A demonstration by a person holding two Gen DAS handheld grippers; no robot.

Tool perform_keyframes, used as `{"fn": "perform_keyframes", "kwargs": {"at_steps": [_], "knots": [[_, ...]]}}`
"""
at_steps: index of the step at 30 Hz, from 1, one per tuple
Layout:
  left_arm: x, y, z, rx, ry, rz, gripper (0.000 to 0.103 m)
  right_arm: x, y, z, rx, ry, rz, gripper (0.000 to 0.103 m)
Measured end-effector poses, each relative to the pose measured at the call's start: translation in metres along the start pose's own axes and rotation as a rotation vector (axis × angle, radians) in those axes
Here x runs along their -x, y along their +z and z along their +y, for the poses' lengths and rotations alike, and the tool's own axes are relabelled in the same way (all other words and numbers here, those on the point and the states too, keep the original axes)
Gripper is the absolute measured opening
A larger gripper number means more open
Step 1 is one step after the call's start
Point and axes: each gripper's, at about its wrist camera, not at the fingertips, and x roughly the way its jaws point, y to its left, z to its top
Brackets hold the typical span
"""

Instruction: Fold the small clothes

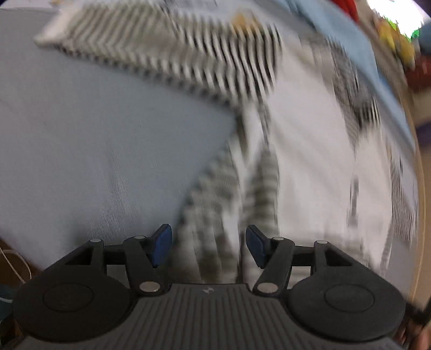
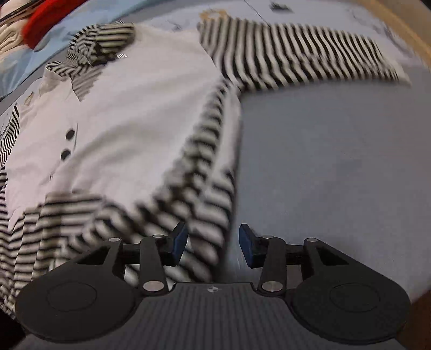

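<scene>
A small white shirt (image 2: 134,107) with black-and-white striped sleeves and edging lies spread flat on a grey-blue cloth surface (image 2: 336,161). One striped sleeve (image 2: 296,53) stretches out to the upper right. My right gripper (image 2: 212,245) points down over the shirt's striped lower corner, open, and the pads do not press on the fabric. The left wrist view is blurred. There the shirt (image 1: 309,161) lies to the right and a striped sleeve (image 1: 175,53) runs across the top. My left gripper (image 1: 208,246) stands open above a striped side strip (image 1: 210,204).
Two dark buttons (image 2: 68,142) sit on the shirt front. A red item (image 2: 45,21) and light-blue cloth (image 2: 16,62) lie beyond the shirt's collar. A wooden table rim (image 2: 404,29) shows at the far right. Coloured clutter (image 1: 393,37) lies past the edge.
</scene>
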Motion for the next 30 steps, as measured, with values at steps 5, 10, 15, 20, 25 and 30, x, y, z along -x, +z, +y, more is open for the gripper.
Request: {"fn": "perform_keyframes", "kwargs": {"at_steps": [5, 10, 15, 20, 25, 30], "knots": [[-0.006, -0.027, -0.011, -0.031, 0.039, -0.006, 0.066, 0.006, -0.032, -0.010, -0.076, 0.099, 0.076, 0.045], [-0.013, -0.038, -0.003, 0.009, 0.078, 0.031, 0.064, 0.002, -0.054, 0.004, -0.090, 0.135, 0.100, 0.045], [-0.004, -0.058, -0.008, -0.022, 0.043, 0.022, 0.049, 0.027, -0.067, 0.007, -0.091, 0.185, 0.031, 0.003], [0.001, -0.074, -0.023, -0.066, 0.007, -0.022, 0.010, 0.056, -0.086, -0.024, -0.210, 0.162, -0.075, 0.001], [0.004, -0.083, -0.025, -0.069, 0.072, -0.026, 0.014, 0.055, -0.104, -0.042, -0.257, 0.088, -0.044, 0.003], [0.029, -0.084, -0.029, -0.069, 0.050, -0.194, 0.031, 0.075, -0.099, -0.020, -0.176, 0.054, -0.199, 0.020]]}}
